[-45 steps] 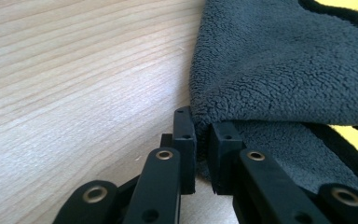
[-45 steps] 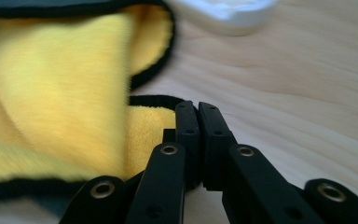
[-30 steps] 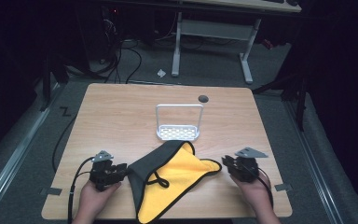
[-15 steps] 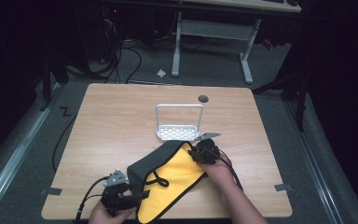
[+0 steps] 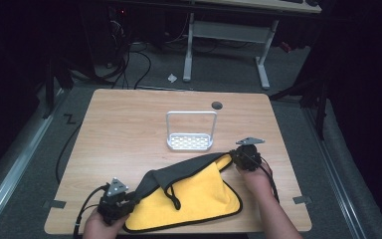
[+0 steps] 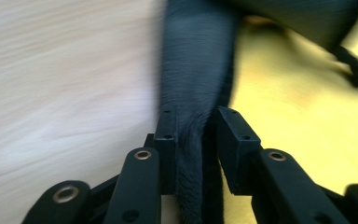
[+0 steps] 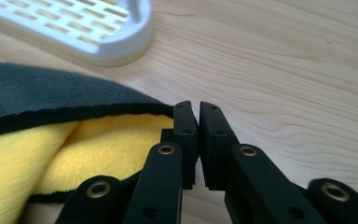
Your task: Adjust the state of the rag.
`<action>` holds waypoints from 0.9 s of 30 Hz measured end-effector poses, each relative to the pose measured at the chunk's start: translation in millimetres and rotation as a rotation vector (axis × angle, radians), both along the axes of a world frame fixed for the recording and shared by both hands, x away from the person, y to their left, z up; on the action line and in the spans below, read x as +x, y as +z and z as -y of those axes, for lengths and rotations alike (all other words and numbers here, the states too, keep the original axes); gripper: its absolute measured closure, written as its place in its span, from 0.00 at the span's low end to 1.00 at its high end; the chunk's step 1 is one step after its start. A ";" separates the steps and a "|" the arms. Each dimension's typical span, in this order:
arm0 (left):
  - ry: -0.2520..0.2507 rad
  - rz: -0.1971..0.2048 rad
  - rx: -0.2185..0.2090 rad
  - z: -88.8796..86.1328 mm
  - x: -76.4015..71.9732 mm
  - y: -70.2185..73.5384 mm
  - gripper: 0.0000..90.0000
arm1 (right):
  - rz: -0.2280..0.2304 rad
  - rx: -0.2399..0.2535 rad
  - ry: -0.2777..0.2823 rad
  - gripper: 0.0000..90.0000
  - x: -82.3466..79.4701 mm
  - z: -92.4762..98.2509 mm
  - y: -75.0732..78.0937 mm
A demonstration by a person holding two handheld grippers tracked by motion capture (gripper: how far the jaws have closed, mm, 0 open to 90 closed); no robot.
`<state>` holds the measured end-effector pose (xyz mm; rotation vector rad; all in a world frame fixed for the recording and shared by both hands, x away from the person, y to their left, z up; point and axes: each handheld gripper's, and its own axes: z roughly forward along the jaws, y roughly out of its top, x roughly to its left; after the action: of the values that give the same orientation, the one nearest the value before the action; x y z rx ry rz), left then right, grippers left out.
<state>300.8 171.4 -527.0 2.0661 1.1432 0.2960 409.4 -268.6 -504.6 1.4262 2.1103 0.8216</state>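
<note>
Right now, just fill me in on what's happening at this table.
A person is working a yellow and grey cloth on a wooden table with tongs in each hand. The left tongs have a fold of the grey side between the jaws at the near left. The right tongs are pressed together at the cloth's far right corner, though a grip there is unclear. The cloth lies partly folded, grey flap over yellow. A white rack stands just beyond it, untouched.
</note>
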 end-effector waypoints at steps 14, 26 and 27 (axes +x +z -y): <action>-0.127 0.082 0.015 34.5 -9.8 8.6 0.63 | 0.017 -0.022 0.127 0.84 -56.7 -15.7 2.4; -0.162 0.064 0.065 49.2 -11.7 -0.7 0.64 | -0.045 -0.065 0.178 0.86 -94.8 -29.7 -16.2; -0.165 0.057 0.058 49.0 -12.8 -0.4 0.64 | -0.035 -0.088 0.153 0.87 -97.4 -26.1 -16.3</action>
<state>288.0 122.3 -527.4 2.1734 0.9340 0.3080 312.0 -242.6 -520.9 1.2555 2.2753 0.7543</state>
